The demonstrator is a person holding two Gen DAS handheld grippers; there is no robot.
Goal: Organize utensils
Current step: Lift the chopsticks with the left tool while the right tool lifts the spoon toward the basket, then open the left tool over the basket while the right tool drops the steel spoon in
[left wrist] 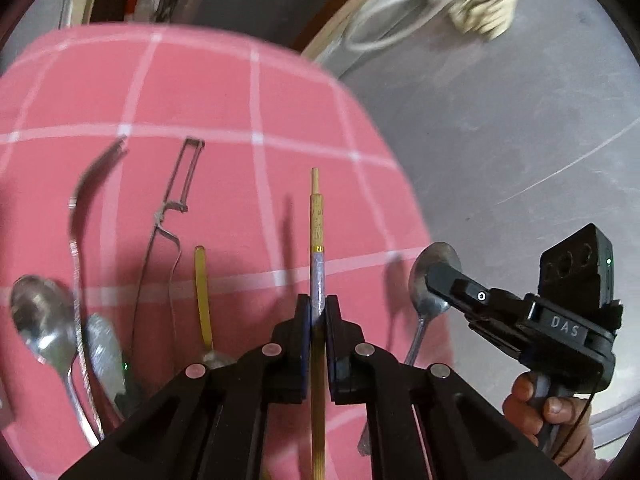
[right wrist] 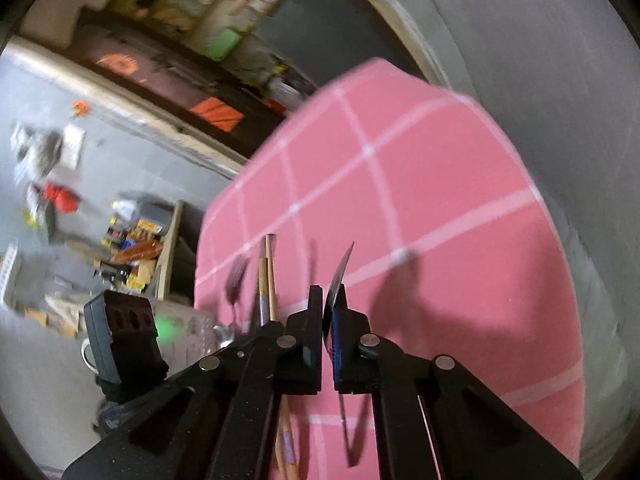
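Observation:
My left gripper (left wrist: 319, 310) is shut on a wooden chopstick (left wrist: 317, 216) with a silver band, held above the pink checked cloth (left wrist: 248, 96). My right gripper (left wrist: 434, 276) is at the right of the left wrist view, shut on a metal spoon (left wrist: 424, 292) at its bowl, the handle hanging down. In the right wrist view the right gripper (right wrist: 328, 312) grips that spoon (right wrist: 342, 272) edge-on, and the chopstick (right wrist: 265, 280) rises to its left. On the cloth lie a spoon (left wrist: 38, 312), a fork (left wrist: 82, 208), a peeler (left wrist: 176, 200) and a yellow-handled utensil (left wrist: 203, 292).
The cloth-covered table (right wrist: 440, 200) ends at a curved edge, with grey floor (left wrist: 500, 140) beyond. A beige cloth (left wrist: 486, 4) lies on the floor far right. Cluttered boxes (right wrist: 132, 244) and shelves stand left of the table in the right wrist view.

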